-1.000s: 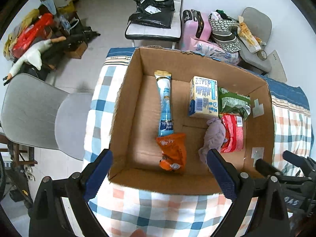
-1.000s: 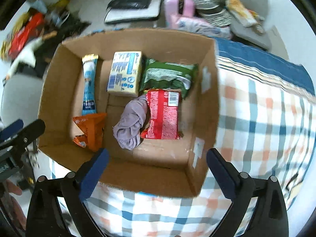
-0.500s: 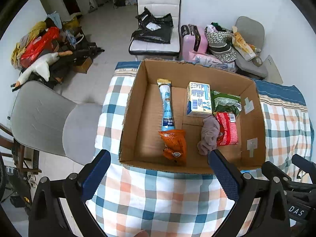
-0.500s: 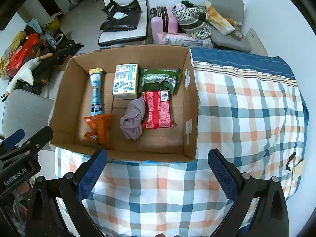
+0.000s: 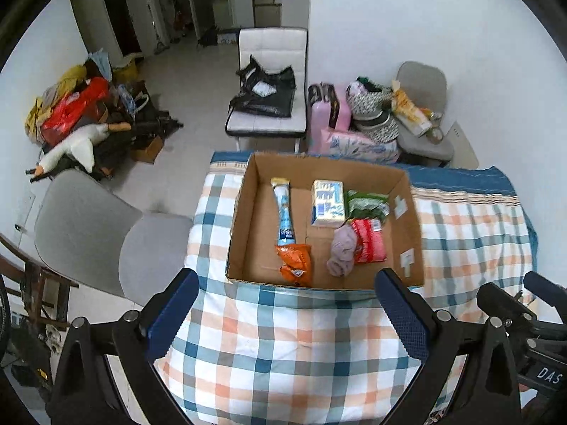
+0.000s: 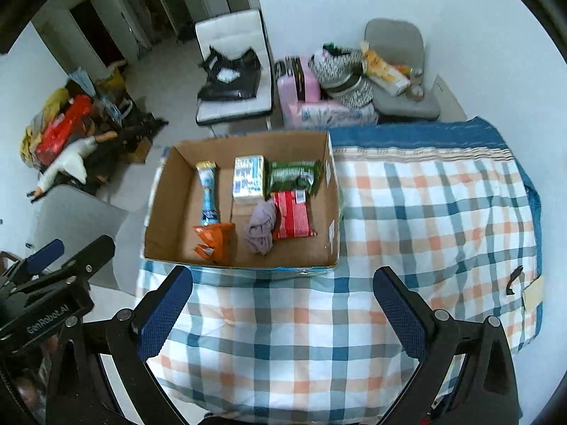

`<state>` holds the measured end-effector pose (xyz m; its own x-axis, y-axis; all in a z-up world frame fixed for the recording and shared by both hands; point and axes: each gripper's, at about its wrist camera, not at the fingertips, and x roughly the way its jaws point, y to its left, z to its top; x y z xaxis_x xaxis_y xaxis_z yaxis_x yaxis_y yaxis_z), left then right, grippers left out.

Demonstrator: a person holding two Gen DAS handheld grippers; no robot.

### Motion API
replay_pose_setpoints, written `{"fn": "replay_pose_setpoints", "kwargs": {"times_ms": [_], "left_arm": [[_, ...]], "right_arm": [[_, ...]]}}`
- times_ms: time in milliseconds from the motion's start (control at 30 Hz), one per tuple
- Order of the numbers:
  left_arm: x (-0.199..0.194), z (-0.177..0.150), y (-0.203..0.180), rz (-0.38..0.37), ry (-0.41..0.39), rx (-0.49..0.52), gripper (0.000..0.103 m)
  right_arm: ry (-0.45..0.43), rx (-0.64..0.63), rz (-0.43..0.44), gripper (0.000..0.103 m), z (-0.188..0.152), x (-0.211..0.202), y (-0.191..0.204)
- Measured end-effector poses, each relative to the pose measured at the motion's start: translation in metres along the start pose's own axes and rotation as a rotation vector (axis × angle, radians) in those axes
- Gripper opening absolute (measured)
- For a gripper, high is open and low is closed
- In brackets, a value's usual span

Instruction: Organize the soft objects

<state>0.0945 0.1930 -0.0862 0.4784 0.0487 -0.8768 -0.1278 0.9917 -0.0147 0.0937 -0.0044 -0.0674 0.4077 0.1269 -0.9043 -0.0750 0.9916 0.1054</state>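
Observation:
An open cardboard box sits on a plaid-covered table. Inside lie a blue tube pack, an orange packet, a white-blue carton, a green pack, a red pack and a mauve cloth bundle. My left gripper and right gripper both hang open and empty, well back from the box's near wall.
A grey chair stands left of the table. Beyond the table are a white chair with a black bag, a pink suitcase and another grey chair piled with bags. Clutter and a plush goose lie on the floor.
Both grippers have pulled back and up from the box, which now looks smaller and farther. The items in the box have not moved.

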Motion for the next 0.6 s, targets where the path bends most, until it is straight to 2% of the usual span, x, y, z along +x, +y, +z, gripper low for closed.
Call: {"fn": "replay_pose_setpoints", "kwargs": {"times_ms": [133,267,400,600], "left_arm": [[-0.034,-0.001,-0.007,-0.008,-0.037,0.022,0.102],[-0.058,-0.003,-0.013,0.003,-0.058,0.050,0.102],[-0.078,-0.004,-0.013,0.002,-0.078,0.048,0.102],[-0.092,-0.010,-0.015,0.016,-0.086,0.060,0.102]], "right_arm": [[-0.067,-0.003,-0.019,0.103,-0.006,-0.045,0.000],[-0.095,-0.002,-0.026,0.103,-0.010,-0.076,0.001],[-0.112,-0.004,-0.039,0.103,-0.012,-0.096,0.001],[-0.099,-0.004,-0.054,0.103,-0.016,-0.105,0.001]]}}
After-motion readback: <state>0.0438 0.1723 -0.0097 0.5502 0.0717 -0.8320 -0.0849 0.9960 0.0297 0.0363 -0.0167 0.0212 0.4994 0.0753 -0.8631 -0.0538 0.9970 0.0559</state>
